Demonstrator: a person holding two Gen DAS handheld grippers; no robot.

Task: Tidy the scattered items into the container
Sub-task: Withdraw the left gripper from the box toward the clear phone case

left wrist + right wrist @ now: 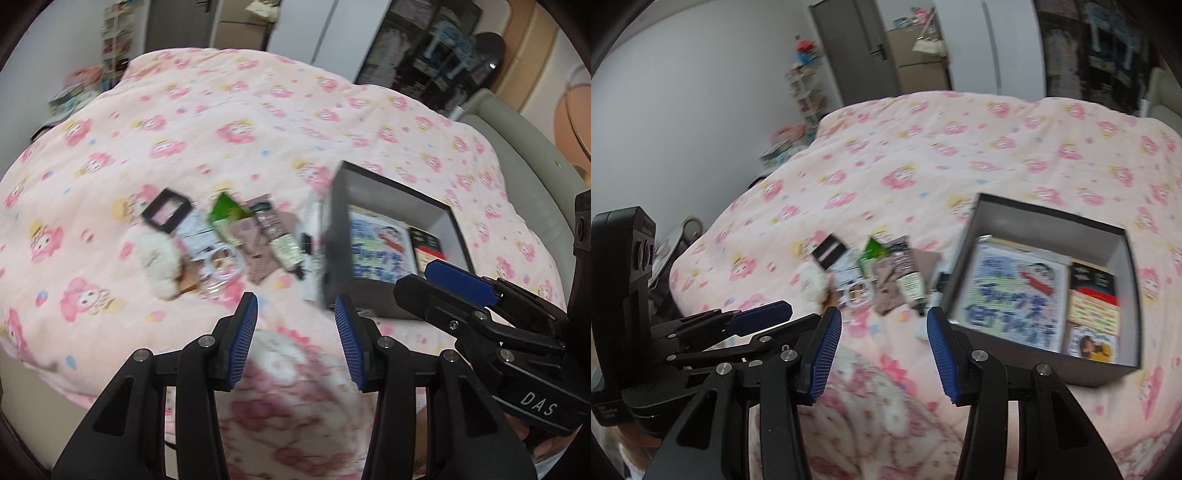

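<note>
Both views look down on a bed with a pink flowered quilt (258,122). The left tongs (295,339) fill the bottom of the left wrist view, blue pads partly apart with only quilt between them; the right tongs (884,347) stand the same way, holding nothing.

The scattered items lie in a blurred heap at centre frame, just left of the box (1123,295): a black-framed case (168,214), a white fluffy toy (157,254), a green packet (225,212) and a pale green tube (286,251).

The right wrist view looks fully into the box at right of centre, showing a picture book (1015,295) and smaller cards (1093,314) beside it; the left wrist view sees it more edge-on, partly behind the right tongs at lower right. The right wrist view shows the left tongs at lower left.
</note>
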